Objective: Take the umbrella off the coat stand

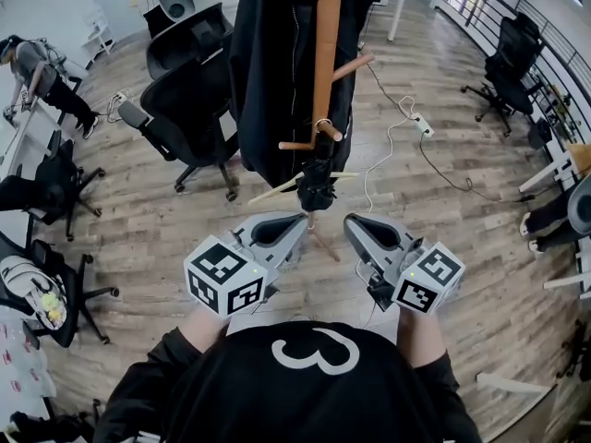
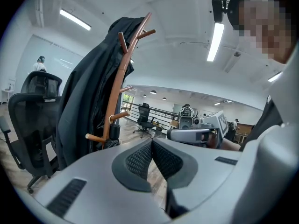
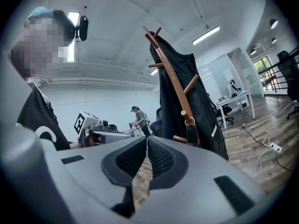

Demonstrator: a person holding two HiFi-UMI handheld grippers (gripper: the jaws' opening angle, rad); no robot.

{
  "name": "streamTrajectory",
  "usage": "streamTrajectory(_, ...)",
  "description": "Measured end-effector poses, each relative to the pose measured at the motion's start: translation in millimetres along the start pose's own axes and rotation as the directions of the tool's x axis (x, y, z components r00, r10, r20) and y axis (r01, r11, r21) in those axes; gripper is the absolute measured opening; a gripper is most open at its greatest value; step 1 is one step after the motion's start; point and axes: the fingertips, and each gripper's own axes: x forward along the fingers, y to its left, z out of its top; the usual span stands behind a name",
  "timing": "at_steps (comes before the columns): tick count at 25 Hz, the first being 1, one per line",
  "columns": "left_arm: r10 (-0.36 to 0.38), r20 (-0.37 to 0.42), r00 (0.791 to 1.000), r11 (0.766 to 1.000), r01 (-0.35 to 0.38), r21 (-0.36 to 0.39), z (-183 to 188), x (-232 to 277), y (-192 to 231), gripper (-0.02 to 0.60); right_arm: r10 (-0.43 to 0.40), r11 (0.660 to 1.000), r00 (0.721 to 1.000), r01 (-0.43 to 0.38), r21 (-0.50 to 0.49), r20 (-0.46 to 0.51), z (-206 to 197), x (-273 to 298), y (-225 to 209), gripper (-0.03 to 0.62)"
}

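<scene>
Head view, items listed.

1. Coat stand (image 1: pixel 325 53): one, a round pole of reddish-brown wood with slanted round-tipped pegs, four of them showing. It stands on a plank floor (image 1: pixel 138 229) of grey-brown wood grain.
2. Black coat (image 1: pixel 277 72): one, matt cloth with a front zip, draped over the stand's left side.
3. Umbrella (image 1: pixel 317 187): one, black, folded short and bunched. It hangs by a pale loop from a low peg on the near side of the stand, just beyond both grippers and apart from them.
4. Left gripper (image 1: pixel 300 221) and right gripper (image 1: pixel 349 221): two, of smooth grey plastic, side by side. Each carries a cube with black-and-white square markers.
5. Office chairs (image 1: pixel 189 109): two black ones with mesh backs, just left of the stand.
6. Power strip (image 1: pixel 423 125): one, white, on a long white cable.
7. Writing: a white "3"-like figure on the person's black top.

Left gripper view: the fingers, with dark ribbed pads, meet at their tips with nothing between them. The umbrella (image 2: pixel 113 133) is ahead to the left.

Right gripper view: the fingers are likewise closed and empty. The umbrella (image 3: pixel 191 135) is ahead to the right.
</scene>
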Motion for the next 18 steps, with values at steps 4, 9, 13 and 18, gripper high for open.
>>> streamTrajectory(4,0.016,-0.001,1.0,1.0,-0.016,-0.015,0.0,8.3,10.5,0.014,-0.009,1.0,1.0,0.009,-0.017,-0.015,-0.1,3.6,-14.8,0.029)
streamTrajectory(9,0.051,0.005,0.999,0.998,-0.05,-0.027,6.3,18.9,24.1,0.014,-0.009,1.0,1.0,0.008,-0.029,-0.03,4.8,12.2,-39.5,0.029)
streamTrajectory(13,0.084,0.015,0.996,0.996,-0.083,-0.041,12.3,27.7,36.3,0.014,0.014,0.999,0.999,-0.016,-0.039,-0.051,7.3,23.4,-58.3,0.029)
streamTrajectory(18,0.133,0.019,0.991,0.989,-0.131,-0.064,17.1,35.6,55.1,0.014,0.026,0.999,0.997,-0.029,-0.041,-0.072,9.2,42.9,-84.2,0.031)
